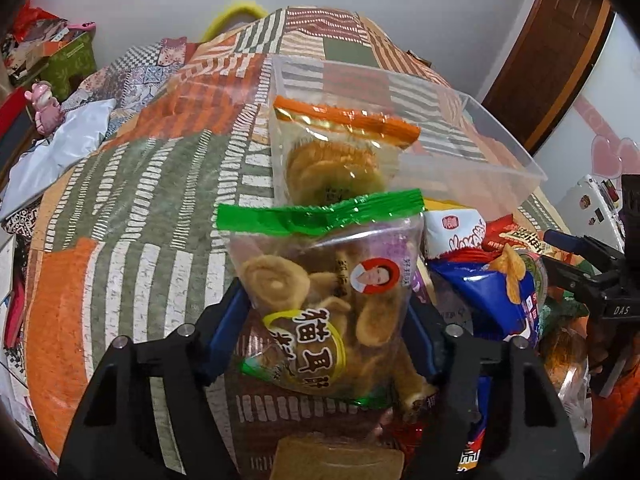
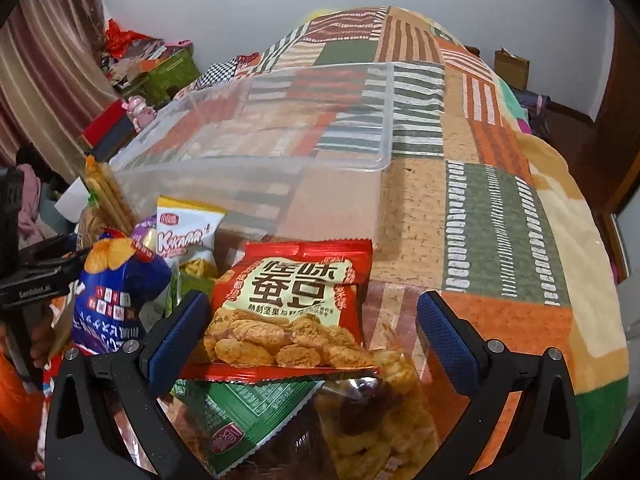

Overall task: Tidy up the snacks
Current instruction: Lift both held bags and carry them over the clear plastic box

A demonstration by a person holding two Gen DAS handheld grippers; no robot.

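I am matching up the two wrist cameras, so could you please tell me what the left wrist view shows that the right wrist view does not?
Only the left wrist view shows the left gripper shut on the clear green-topped bag of swirl biscuits, and the face of the orange-topped biscuit bag beyond it. Only the right wrist view shows the red bean-snack packet between the right gripper's open jaws, resting against one finger, above a green packet. Both show the clear plastic bin on the patchwork cover, the blue chip bag and the white packet.
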